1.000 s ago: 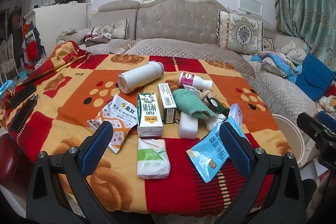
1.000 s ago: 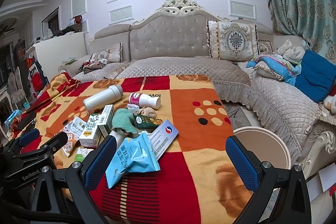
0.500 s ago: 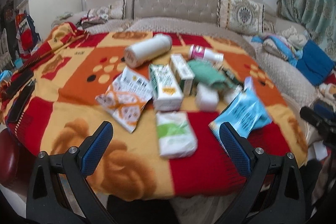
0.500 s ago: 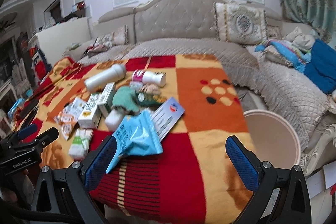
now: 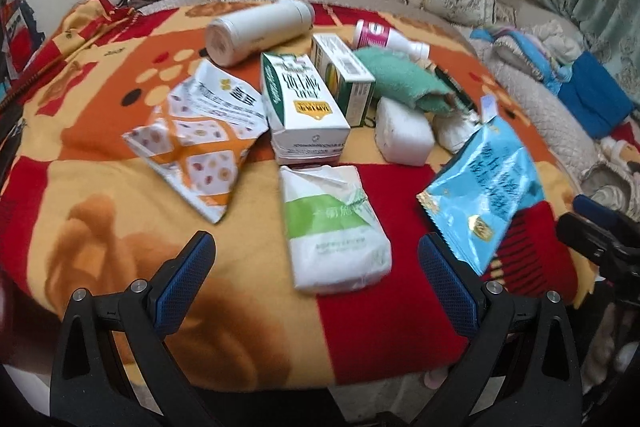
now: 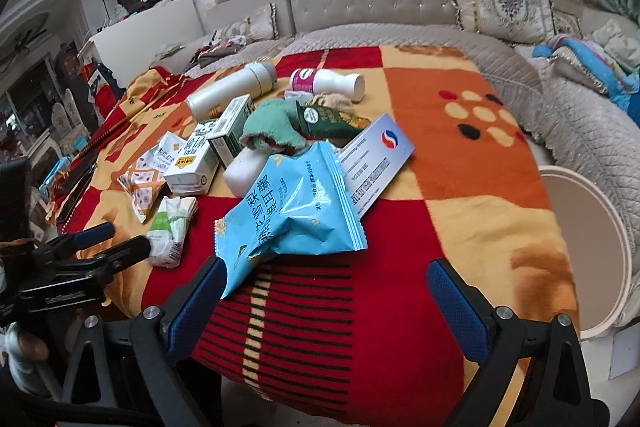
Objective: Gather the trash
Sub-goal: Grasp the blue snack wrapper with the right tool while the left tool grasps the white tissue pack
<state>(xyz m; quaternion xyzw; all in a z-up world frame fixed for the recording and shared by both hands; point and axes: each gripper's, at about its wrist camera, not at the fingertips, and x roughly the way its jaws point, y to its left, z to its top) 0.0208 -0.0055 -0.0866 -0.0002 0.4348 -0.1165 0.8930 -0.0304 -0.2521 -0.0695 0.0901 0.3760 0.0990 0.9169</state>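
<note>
While both grippers hang over the near edge of the bed, neither holds anything. Left gripper (image 5: 316,267): jaws wide apart, empty, w/ the green-and-white tissue pack (image 5: 334,229) lying between its fingertips on the red/yellow/orange patchwork blanket (image 5: 120,187). Right gripper (image 6: 326,291): jaws also wide apart, empty; its left blue pad sits just under the lower corner of the light-blue snack bag (image 6: 296,215), contact can't be told.

Trash is piled mid-blanket. Left wrist view, from near to far: tissue pack, then a white-and-green milk carton (image 5: 302,113) on its side, touching the pack's far end. An orange-and-white wrapper (image 5: 200,139) lies left of the carton. A smaller green-and-white box (image 5: 344,77) lies right of the carton, beside it. A white block (image 5: 404,131) sits right of the cartons, a green cloth (image 5: 396,81) partly over it. Behind, a white cylindrical flask (image 5: 260,29) lies on its side, plus a white bottle w/ pink label (image 5: 388,39).

Right wrist view: snack bag overlaps a white-and-blue flat box (image 6: 374,163); a dark green packet (image 6: 328,119) lies just behind it. A round cream bin (image 6: 588,251) stands off the bed's right side, open, near the right gripper.
</note>
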